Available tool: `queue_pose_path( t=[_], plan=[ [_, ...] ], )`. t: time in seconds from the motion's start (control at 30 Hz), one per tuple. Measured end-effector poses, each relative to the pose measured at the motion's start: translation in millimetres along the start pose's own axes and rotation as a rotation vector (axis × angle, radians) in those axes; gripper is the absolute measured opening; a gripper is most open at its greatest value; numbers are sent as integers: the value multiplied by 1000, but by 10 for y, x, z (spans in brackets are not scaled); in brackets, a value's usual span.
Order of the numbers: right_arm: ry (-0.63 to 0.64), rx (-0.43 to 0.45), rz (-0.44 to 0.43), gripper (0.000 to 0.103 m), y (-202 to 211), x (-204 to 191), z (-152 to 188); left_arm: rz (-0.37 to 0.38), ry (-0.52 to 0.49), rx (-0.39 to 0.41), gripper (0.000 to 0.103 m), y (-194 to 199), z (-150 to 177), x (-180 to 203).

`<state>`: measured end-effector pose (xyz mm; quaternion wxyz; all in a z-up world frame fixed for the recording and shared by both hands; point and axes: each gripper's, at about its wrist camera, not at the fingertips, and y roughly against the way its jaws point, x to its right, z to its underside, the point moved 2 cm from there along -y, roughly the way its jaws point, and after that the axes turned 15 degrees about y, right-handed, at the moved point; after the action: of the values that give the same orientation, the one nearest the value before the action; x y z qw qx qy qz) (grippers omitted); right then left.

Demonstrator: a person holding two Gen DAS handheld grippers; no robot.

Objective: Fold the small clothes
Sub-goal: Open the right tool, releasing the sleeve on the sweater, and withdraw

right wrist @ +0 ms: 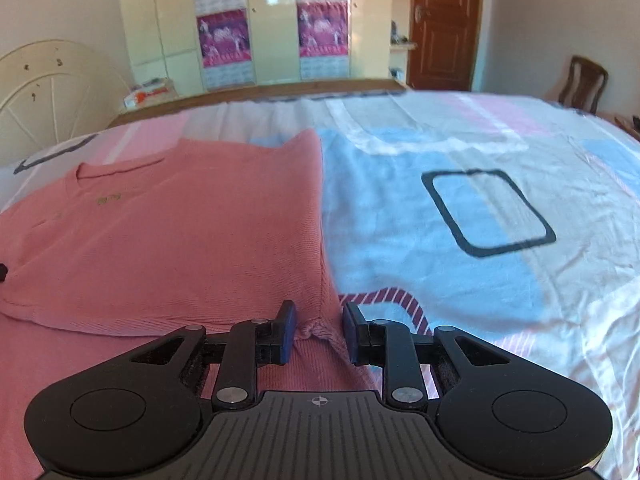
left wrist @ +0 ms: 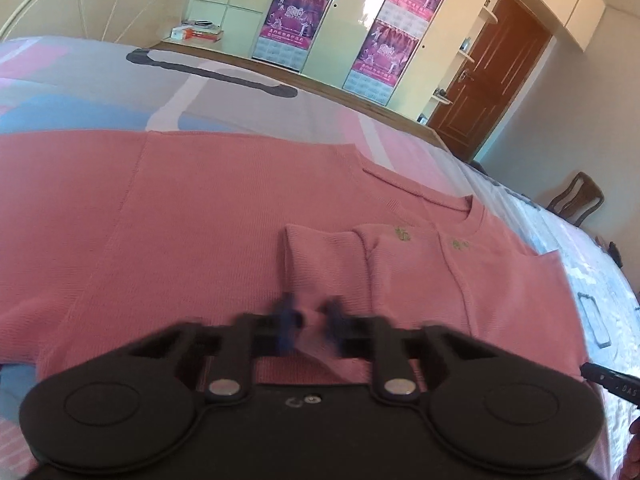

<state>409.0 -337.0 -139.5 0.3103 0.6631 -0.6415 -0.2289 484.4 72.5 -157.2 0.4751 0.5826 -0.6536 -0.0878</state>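
A pink knit sweater point(left wrist: 192, 216) lies spread on the bed, collar to the right, with one sleeve point(left wrist: 324, 256) folded over its front. My left gripper point(left wrist: 310, 322) hovers just over the sleeve cuff, its blue pads blurred and a small gap apart. In the right wrist view the sweater point(right wrist: 180, 232) lies left of centre. My right gripper point(right wrist: 318, 330) is open, its pads on either side of a bunched corner point(right wrist: 318, 328) of the sweater's edge, not closed on it.
The bed sheet point(right wrist: 460, 220) is patterned in pink, blue and white with black rectangles. A white headboard point(right wrist: 48, 92), wardrobes with posters point(right wrist: 272, 20), a brown door point(right wrist: 444, 24) and a wooden chair point(right wrist: 584, 80) stand around the bed.
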Motion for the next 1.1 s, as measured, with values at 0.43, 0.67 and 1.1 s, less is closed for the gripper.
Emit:
queue_pose_path(
  t=[0.43,0.67,1.1],
  plan=[
    [-98,128,-125,35,-83,485,-330,-67,10,147,46,103,4,84],
    [-172,67,-165,35,-785,652,-768,-93,-36,78,33,-208,-89,207],
    [-140,72,-120,4,-968,890,-800,-93,-30,122,24,-98,-42,147]
  ],
)
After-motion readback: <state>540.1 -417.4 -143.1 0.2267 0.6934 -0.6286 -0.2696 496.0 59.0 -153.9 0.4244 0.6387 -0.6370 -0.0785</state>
